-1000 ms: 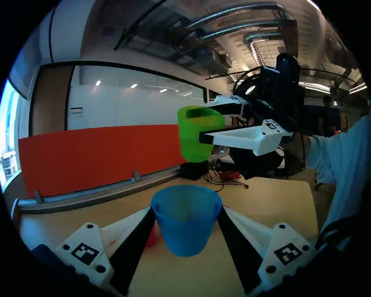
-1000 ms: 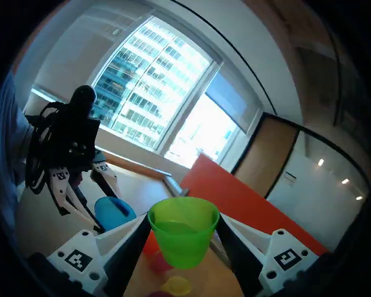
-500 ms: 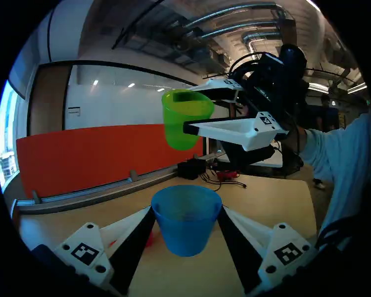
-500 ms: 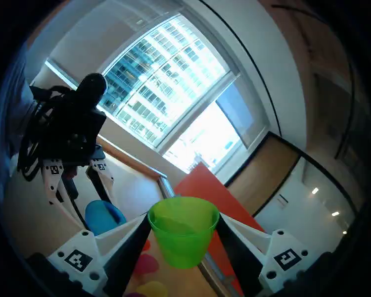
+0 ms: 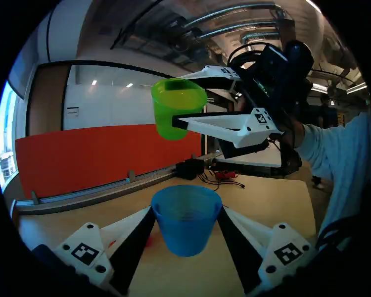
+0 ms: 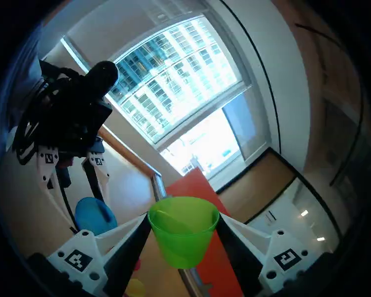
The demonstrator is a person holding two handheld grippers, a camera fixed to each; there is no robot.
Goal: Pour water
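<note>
Green cup (image 5: pixel 175 104) higher now, clamped in right tool (image 6: pixel 183 225); blue cup (image 5: pixel 186 227) clamped in left tool (image 5: pixel 185 215) below.

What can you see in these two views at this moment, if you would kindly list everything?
blue cup: one, blue, held above the table
green cup: one, green, held higher than the blue cup
table: one, light wood, under both cups
wall panel: one, orange, behind the table
cables: a tangle, black and red, table's far edge
window: one, bright, many panes
left gripper: one, white and black, shut on the blue cup
right gripper: one, white and black, shut on the green cup
sleeve: one, light blue, behind the right gripper
</note>
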